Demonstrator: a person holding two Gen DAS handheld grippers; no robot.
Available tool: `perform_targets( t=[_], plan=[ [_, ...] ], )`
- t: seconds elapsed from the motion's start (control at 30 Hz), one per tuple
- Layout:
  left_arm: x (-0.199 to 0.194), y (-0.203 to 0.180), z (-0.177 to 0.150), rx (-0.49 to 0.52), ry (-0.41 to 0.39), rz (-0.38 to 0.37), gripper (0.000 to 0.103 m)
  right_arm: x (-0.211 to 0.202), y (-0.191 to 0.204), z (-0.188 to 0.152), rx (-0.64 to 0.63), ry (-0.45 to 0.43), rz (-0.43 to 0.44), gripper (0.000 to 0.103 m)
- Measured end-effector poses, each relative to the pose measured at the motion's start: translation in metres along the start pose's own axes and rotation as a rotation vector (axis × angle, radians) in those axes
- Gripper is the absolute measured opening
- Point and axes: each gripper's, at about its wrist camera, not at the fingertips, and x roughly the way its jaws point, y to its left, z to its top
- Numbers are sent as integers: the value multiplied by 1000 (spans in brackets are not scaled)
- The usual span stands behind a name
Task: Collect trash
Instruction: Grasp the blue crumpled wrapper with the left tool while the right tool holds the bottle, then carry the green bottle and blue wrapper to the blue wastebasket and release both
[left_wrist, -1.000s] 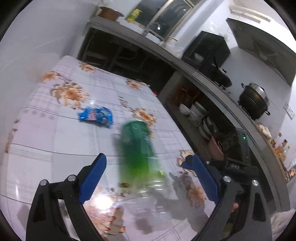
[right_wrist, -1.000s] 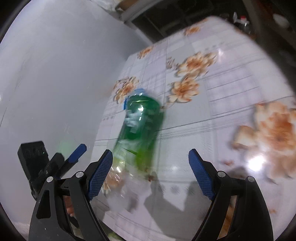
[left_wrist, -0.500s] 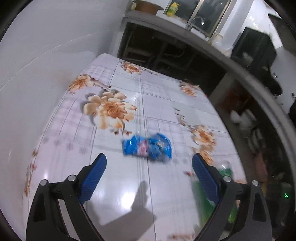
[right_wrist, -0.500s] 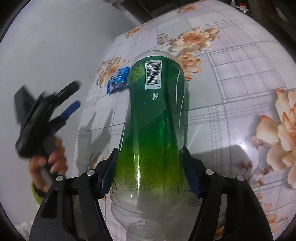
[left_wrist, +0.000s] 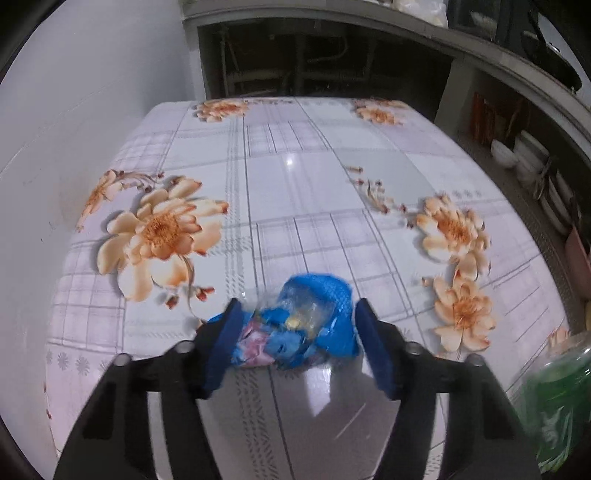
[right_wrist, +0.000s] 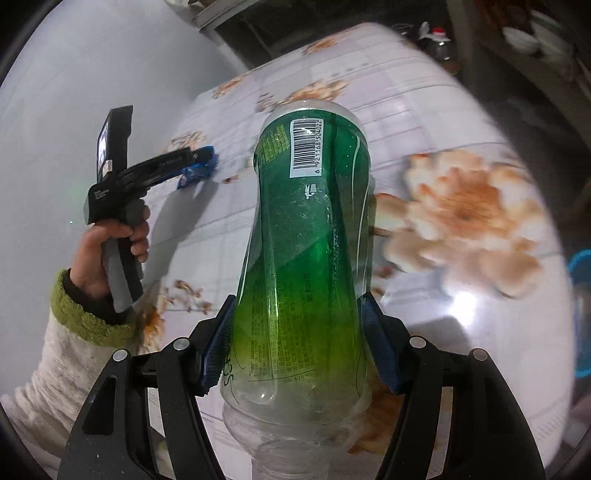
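Collection about halfway, judging by how things lie: green bottle (right_wrist: 306, 266) already clamped between the blue pads of the right gripper (right_wrist: 295, 347), base end pointing away from the camera and neck toward it, apparently lifted clear of the flowered tablecloth (right_wrist: 461, 110), though contact with the cloth cannot be ruled out from this angle. Blue wrapper (left_wrist: 306, 328) still lying on the tablecloth (left_wrist: 295, 184), straddled by the left gripper (left_wrist: 295, 343), jaws closing with the wrapper between them; left pad touching or nearly touching the crumpled edge, right pad just beside the other end, firm pinch not yet confirmed. Same left gripper (right_wrist: 199, 162) seen from the right wrist view, held in a hand (right_wrist: 110, 254) with a green-cuffed pale sleeve (right_wrist: 74, 332), tips down at the small blue wrapper (right_wrist: 195, 171) near the wall side of the table. Still to do, by that reading: finish the squeeze, lift the wrapper, carry both pieces to a bin; blue rim (right_wrist: 580, 314) at the right edge of the right wrist view possibly such a container, too cut off to tell. Bottle: clear plastic, empty, green sleeve label with barcode and fine print, waisted body, likely light and slightly crushable. Wrapper: shiny crinkled foil, blue with pinkish print and a clear yellowish patch, likely slippery and springy.
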Motion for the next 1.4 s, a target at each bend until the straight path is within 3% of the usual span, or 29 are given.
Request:
perform_targets(
  t=[0.17, 0.5, 0.77, 1.4],
  plan=[
    [-12, -17, -19, 52, -21, -14, 40, -13, -8, -12, 3, -16, -33, 62],
    [-70, -93, -106, 216, 9, -184, 38, -27, -26, -26, 34, -50, -91, 62],
    [-87, -126, -142, 279, -21, -105, 41, -28, -26, -26, 46, -51, -85, 64],
    [-85, -126, -146, 277, -17, -77, 42, -20, -25, -24, 43, -40, -72, 65]
  ],
)
